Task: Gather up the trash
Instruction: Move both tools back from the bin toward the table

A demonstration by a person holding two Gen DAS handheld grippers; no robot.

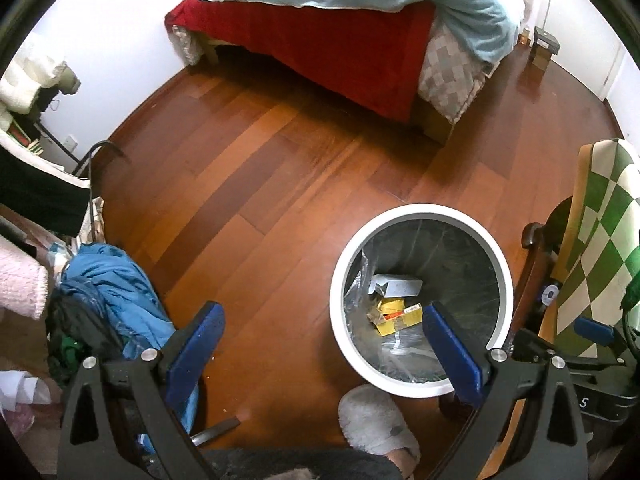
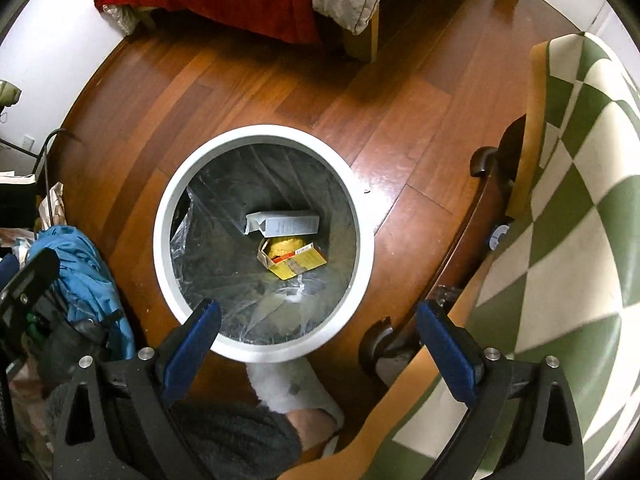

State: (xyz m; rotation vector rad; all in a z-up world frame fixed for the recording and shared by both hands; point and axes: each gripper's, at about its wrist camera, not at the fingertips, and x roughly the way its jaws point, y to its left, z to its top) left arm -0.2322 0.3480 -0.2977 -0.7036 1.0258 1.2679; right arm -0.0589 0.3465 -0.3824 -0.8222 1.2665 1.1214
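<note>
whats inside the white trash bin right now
The white trash bin has a clear plastic liner. At the bottom lie a grey-white carton and a yellow box, which the carton partly overlaps. Anything beneath them is hidden.

Glossy wood floor (image 2: 400, 120), clear plastic liner (image 2: 224, 248), perhaps cardboard boxes (image 2: 296, 260)

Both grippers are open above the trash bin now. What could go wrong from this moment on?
1. The clear liner has slumped inside the white trash bin, so later trash may slip between liner and wall.
2. The bin stands close to the chair's wheel and the slippered foot; a step could knock it.
3. The open right gripper hangs partly beyond the rim, so anything dropped there might miss. The yellow box and grey box already lie inside.
</note>
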